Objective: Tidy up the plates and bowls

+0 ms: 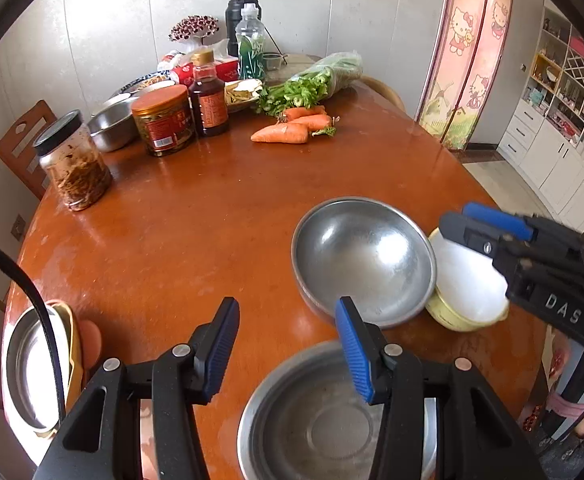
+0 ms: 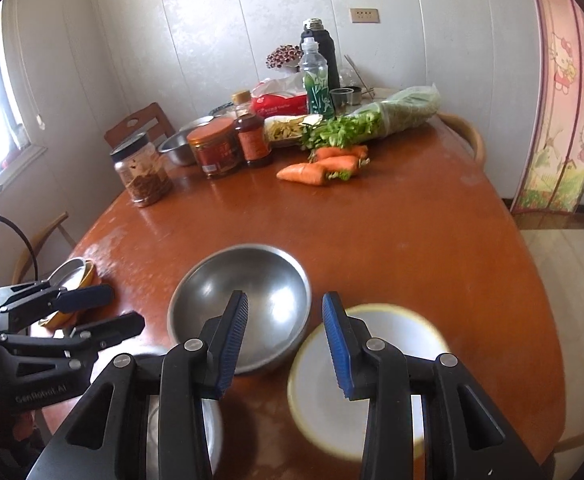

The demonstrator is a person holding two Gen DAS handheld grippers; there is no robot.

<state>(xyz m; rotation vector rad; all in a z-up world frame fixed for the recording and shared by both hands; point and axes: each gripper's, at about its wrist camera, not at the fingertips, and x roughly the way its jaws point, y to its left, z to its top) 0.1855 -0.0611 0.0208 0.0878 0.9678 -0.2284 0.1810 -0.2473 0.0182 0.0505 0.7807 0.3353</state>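
Left gripper (image 1: 288, 316) sits low in the left wrist view, jaws partly apart with nothing between them, bare table (image 1: 212, 220) showing through the gap. Below its right finger, at the bottom centre, lies a steel dish (image 1: 311, 420), blurred. Just above that, right of centre, the steel bowl (image 1: 363, 256) sits upright and empty. Touching its right rim is the yellow bowl (image 1: 467, 300), white inside, partly covered by the right gripper reaching in from the right edge.

Over to the right wrist view: right gripper (image 2: 286, 300) is at lower centre, jaws narrow-to-middling, holding nothing. Its left finger overlaps the steel bowl (image 2: 240, 304), its right finger overlaps the yellow bowl (image 2: 391, 360) at lower right; whether it touches either, I can't tell. At far left, the left gripper (image 2: 120, 312) pokes in, empty.

At the lower left edge of the left wrist view, a steel plate (image 1: 32, 368) rests in a yellow dish. Carrots (image 1: 292, 128), jars and bottles crowd the top of the frame.
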